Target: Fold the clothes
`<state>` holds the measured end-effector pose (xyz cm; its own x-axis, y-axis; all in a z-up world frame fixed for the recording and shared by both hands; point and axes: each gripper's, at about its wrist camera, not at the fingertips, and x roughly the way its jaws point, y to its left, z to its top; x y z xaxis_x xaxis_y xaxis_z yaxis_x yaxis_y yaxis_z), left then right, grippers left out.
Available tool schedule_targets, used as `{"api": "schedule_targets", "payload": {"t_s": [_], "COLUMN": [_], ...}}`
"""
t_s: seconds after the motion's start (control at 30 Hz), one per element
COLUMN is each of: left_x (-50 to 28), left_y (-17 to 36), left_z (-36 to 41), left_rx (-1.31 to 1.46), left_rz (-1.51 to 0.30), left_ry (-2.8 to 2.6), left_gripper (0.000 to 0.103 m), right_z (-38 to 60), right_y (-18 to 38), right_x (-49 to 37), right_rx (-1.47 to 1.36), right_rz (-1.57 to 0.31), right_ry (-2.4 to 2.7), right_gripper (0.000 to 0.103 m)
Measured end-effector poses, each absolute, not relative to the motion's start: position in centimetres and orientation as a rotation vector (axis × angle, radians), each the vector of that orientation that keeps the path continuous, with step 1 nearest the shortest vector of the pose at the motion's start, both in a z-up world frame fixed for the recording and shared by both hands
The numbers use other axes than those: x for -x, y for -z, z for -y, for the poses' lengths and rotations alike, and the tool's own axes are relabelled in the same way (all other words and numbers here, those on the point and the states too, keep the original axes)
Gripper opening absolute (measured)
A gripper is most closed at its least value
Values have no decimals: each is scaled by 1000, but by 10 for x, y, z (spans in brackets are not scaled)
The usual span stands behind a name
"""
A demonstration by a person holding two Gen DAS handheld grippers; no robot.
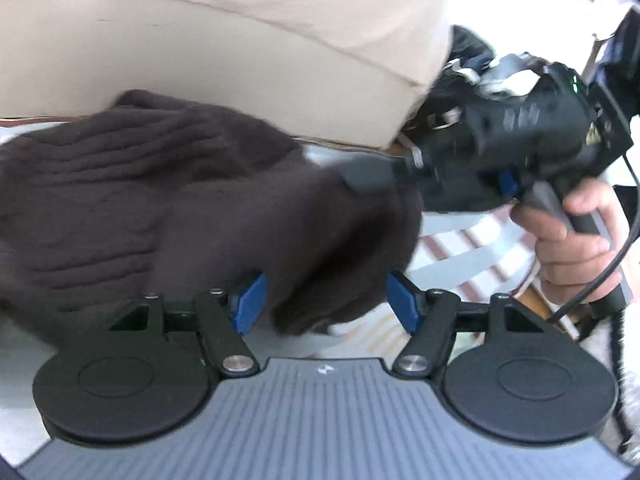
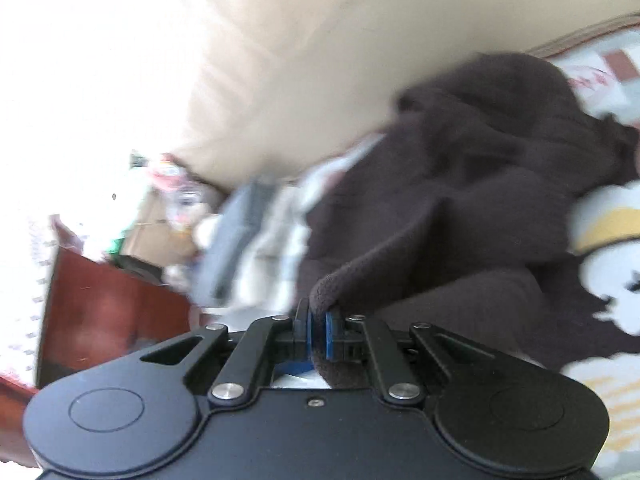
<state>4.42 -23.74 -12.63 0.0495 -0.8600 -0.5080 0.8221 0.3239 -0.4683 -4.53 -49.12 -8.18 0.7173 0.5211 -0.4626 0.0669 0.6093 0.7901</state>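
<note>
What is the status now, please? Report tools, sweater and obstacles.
Left tool open, sweater fold loose between its pads. Right tool shut on sweater edge. Beige cushion close behind; nothing blocking.

A padded beige headboard [image 1: 224, 44] fills the upper part of the left wrist view, its lower edge meeting a bed covered by a printed sheet [image 1: 452, 256] with pale blue, white and reddish stripes. In the right wrist view the same sheet [image 2: 612, 232] shows white and yellow cartoon shapes. To the left there, a reddish-brown wooden cabinet [image 2: 104, 312] stands beside blurred clutter and a brown cardboard box [image 2: 160, 232]. Strong daylight washes the upper left to white.
</note>
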Motion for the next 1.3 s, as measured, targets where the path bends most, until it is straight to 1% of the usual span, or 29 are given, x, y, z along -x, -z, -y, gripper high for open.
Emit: {"api": "schedule_targets", "payload": {"t_s": [0.03, 0.07, 0.1, 0.17, 0.2, 0.23, 0.27, 0.33, 0.4, 0.47, 0.53, 0.57, 0.6, 0.63, 0.7, 0.77, 0.83, 0.87, 0.9, 1.0, 1.07, 1.17, 1.2, 1.23, 1.27, 1.3], "left_x": [-42, -41, -40, -37, -38, -40, -42, -49, -56, -69, -93, -106, -120, -134, -153, -159, -161, -163, -164, -160, -165, -169, -170, -170, -170, -169], "left_y": [126, 126, 125, 127, 129, 133, 138, 142, 135, 125, 126, 129, 131, 134, 153, 170, 169, 167, 165, 165, 168, 169, 169, 171, 173, 173], "left_z": [240, 243, 245, 243, 242, 242, 241, 240, 229, 209, 184, 170, 156, 143, 129, 116, 111, 111, 112, 124, 134, 132, 131, 133, 137, 140], "left_rx": [75, 95, 112, 138, 145, 145, 143, 46, -43, -57, -21, 5, 30, 55, -34, -82, -21, 11, 14, -69, -89, -67, -68, -99, -150, -174], "left_rz": [-838, -866, -885, -884, -885, -887, -889, -914, -872, -805, -819, -837, -853, -868, -963, -1019, -1031, -1037, -1029, -986, -986, -972, -953, -942, -937, -932], "left_ry": [1285, 1275, 1267, 1241, 1217, 1192, 1172, 1116, 1031, 927, 758, 663, 567, 472, 278, 172, 200, 218, 230, 237, 252, 281, 287, 285, 277, 290], "left_gripper": [77, 80, 80, 86, 86, 84, 61, 6, 6, 6, 6, 6, 7, 8, 12, 12, 12, 12, 12, 12, 12, 12, 12, 12, 12, 12], "right_z": [486, 481, 477, 460, 456, 452, 449, 449, 453, 465, 478, 485, 491, 497, 508, 516, 528, 533, 539, 551, 559, 554, 553, 552, 551, 551], "right_y": [76, 71, 65, 63, 64, 64, 65, 62, 60, 62, 67, 72, 81, 93, 119, 144, 165, 171, 177, 190, 204, 218, 219, 218, 209, 201], "right_x": [44, 43, 41, 39, 37, 35, 34, 37, 37, 43, 47, 49, 50, 50, 51, 51, 51, 51, 52, 46, 36, 11, 1, -11, -16, -21], "right_rx": [-883, -874, -864, -818, -809, -801, -793, -772, -731, -723, -707, -694, -691, -690, -687, -734, -823, -867, -911, -962, -982, -928, -887, -819, -728, -636], "right_rz": [-731, -718, -704, -713, -724, -734, -745, -721, -705, -674, -654, -649, -658, -679, -721, -765, -762, -742, -720, -645, -656, -689, -689, -665, -658, -651], "right_ry": [-317, -343, -368, -404, -413, -422, -431, -409, -339, -261, -165, -107, -47, 8, 117, 174, 166, 176, 187, 196, 226, 251, 249, 229, 218, 207], "right_gripper": [9, 9, 9, 9, 9, 9, 9, 9, 13, 15, 23, 30, 32, 32, 32, 33, 33, 38, 46, 55, 59, 59, 53, 38, 11, 10]}}
